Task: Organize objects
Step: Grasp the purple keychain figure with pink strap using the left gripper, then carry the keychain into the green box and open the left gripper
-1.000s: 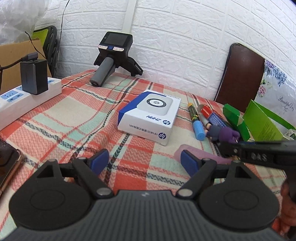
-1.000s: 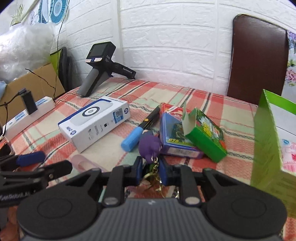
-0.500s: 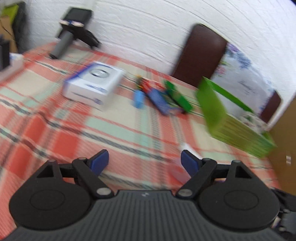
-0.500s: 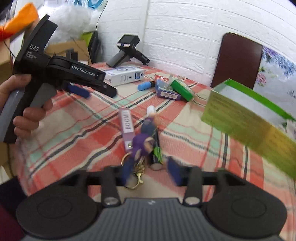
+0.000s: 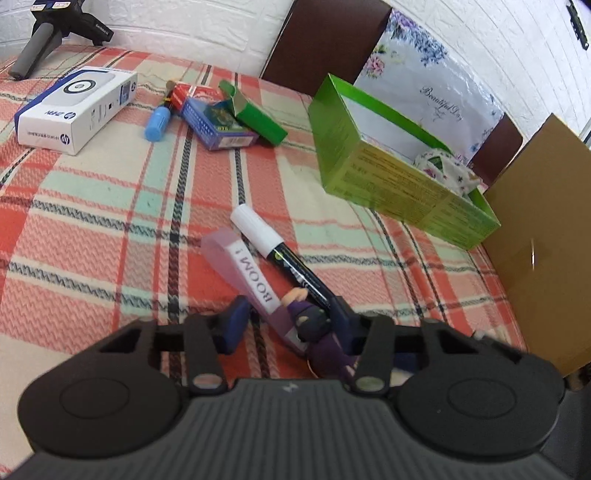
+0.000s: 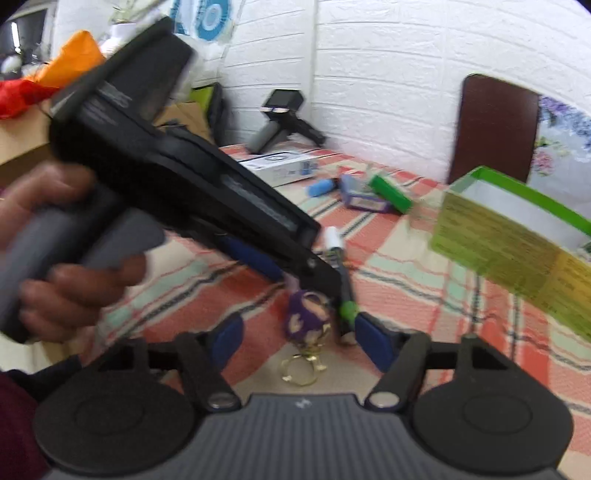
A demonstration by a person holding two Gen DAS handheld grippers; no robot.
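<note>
My left gripper (image 5: 290, 321) hangs low over the plaid cloth, and its jaws are closing. Between them lie a pink "BOOM!" box (image 5: 251, 273), a purple figure keychain (image 5: 314, 325) and the tail of a white-capped black marker (image 5: 280, 254). I see no firm pinch on any of them. In the right wrist view a hand holds that left gripper (image 6: 295, 273), which reaches in from the left. My right gripper (image 6: 299, 339) is open with its jaws narrowing. The keychain (image 6: 306, 321) and its gold ring lie loose on the cloth between its fingers.
An open green box (image 5: 388, 177) with patterned cloth inside stands to the right, beside a cardboard panel (image 5: 546, 240). Farther back lie a white HP box (image 5: 77, 110), a blue-capped marker (image 5: 157, 122), a blue card box (image 5: 218, 125) and a green carton (image 5: 258, 118). A spare gripper (image 5: 55, 22) stands by the wall.
My right gripper carried the keychain from the far pile to the marker and let it go. My left gripper swung right over the pink box and marker, and its jaws narrowed.
</note>
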